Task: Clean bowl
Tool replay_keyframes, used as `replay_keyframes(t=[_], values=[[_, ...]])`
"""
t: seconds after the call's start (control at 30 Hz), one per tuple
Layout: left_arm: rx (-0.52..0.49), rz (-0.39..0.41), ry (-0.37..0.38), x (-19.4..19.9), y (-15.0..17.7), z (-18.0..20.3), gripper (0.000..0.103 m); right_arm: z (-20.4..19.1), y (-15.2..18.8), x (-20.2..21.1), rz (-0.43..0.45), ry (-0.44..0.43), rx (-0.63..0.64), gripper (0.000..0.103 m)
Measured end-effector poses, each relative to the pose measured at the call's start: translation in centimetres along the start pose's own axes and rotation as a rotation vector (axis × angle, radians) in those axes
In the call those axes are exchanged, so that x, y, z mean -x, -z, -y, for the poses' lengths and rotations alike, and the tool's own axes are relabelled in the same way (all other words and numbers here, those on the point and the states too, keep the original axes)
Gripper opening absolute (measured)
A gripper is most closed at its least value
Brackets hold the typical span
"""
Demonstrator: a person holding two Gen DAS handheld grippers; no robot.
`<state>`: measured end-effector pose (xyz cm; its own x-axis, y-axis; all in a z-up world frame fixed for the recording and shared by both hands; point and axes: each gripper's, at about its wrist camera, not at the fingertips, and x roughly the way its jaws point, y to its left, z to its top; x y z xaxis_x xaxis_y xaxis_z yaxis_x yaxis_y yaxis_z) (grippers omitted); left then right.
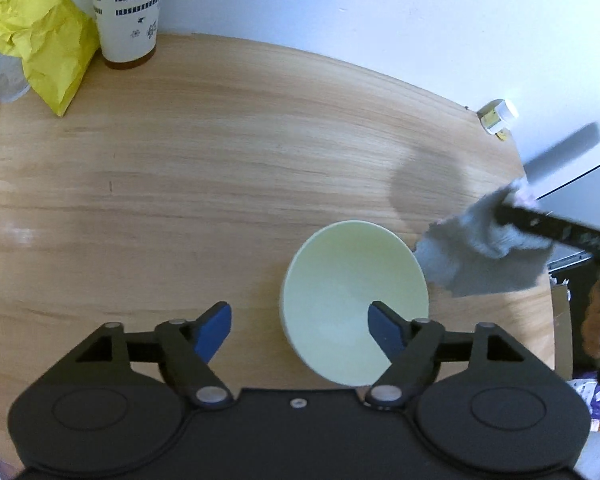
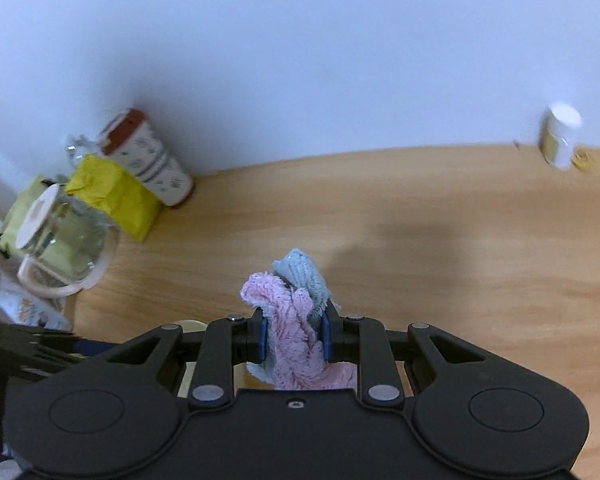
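Note:
A pale green bowl stands on the wooden table, empty as far as I can see. My left gripper is open just above it; its right finger reaches over the bowl's inside and its left finger hangs over bare table. To the right of the bowl, my right gripper holds a fluffy cloth that hangs near the rim, blurred. In the right wrist view the right gripper is shut on the pink and light blue cloth, bunched between the blue pads.
A patterned paper cup and a crumpled yellow bag stand at the back left by the wall. A glass mug is beside them. A small white bottle stands at the back right corner. A hand shows at the right edge.

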<state>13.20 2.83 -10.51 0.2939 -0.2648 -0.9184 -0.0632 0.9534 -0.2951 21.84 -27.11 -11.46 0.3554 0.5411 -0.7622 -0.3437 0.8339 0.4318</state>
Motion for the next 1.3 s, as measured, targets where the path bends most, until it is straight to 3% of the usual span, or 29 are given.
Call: replay_keyframes(t=[0.4,0.5,0.6,0.7,0.83,0.87,0.93,1.0,1.3], values=[[0.086,0.072,-0.042,0.9,0.1,1.5,0.086,3.8,3.0,-4.5,-0.087,0.126,0.01,0.03],[0.118,0.116,-0.045,1.3,0.4,1.8,0.096,4.2,3.5,-4.9,-0.102,0.145,0.018,0.033],[0.136,0.132,-0.034,1.6,0.5,2.3,0.101,3.9,4.1,-5.3,-0.11,0.175,0.064,0.041],[0.122,0.139,-0.04,1.8,0.6,3.2,0.102,3.5,4.4,-5.5,-0.114,0.206,0.105,0.061],[0.147,0.179,-0.058,2.4,0.9,4.0,0.102,3.1,4.8,-5.6,-0.134,0.214,0.134,0.069],[0.148,0.191,-0.068,2.6,1.0,4.2,0.102,3.1,4.9,-5.6,-0.145,0.218,0.141,0.075],[0.153,0.204,-0.077,2.8,1.2,4.7,0.102,3.2,5.1,-5.6,-0.164,0.226,0.139,0.097],[0.166,0.201,-0.068,2.9,1.3,5.0,0.102,3.3,5.2,-5.4,-0.181,0.22,0.128,0.102],[0.163,0.236,-0.083,2.9,2.3,7.9,0.103,3.3,5.5,-3.7,-0.223,0.188,0.111,0.103]])
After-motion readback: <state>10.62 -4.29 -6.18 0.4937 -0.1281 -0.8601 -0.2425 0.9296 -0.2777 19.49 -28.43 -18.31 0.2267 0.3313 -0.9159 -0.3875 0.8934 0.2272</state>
